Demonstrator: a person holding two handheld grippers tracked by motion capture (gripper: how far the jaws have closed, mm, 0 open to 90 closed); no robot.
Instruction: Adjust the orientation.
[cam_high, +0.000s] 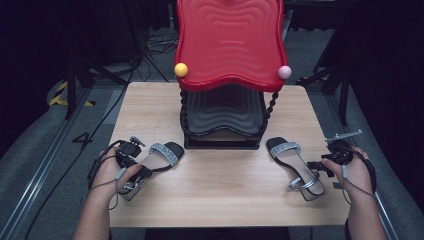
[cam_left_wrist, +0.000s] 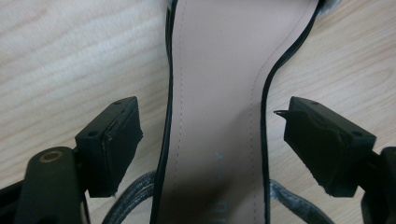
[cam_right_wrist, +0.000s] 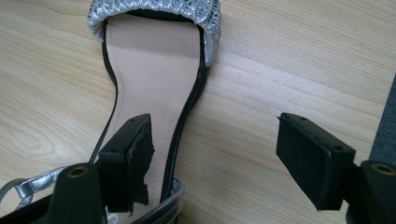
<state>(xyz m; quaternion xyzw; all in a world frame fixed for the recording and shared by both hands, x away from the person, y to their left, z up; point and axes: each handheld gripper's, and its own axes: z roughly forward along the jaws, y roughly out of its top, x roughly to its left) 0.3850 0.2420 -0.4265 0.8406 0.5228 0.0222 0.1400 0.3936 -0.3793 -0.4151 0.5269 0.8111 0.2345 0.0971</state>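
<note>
Here, at the near edge of the table (cam_high: 225, 200), both forearms come in from below. The left hand (cam_high: 112, 172) reaches forward with the left gripper (cam_high: 134, 167) over the heel end of the left sandal (cam_high: 155, 161), which lies flat on the wood, toe strap pointing toward the rack. In the left gripper view its jaws stand wide apart, one on each side of the sandal's narrow insole (cam_left_wrist: 215, 112), neither pad pressing on it.

The right hand (cam_high: 352, 170) holds the right gripper (cam_high: 320, 167) just beside the heel of the right sandal (cam_high: 295, 160). In the right gripper view its jaws are open too: one hangs over the insole (cam_right_wrist: 149, 79), the other over bare wood, gripping nothing.

Farther back, a black rack (cam_high: 222, 122) stands at mid-table under a red tray (cam_high: 230, 42).
</note>
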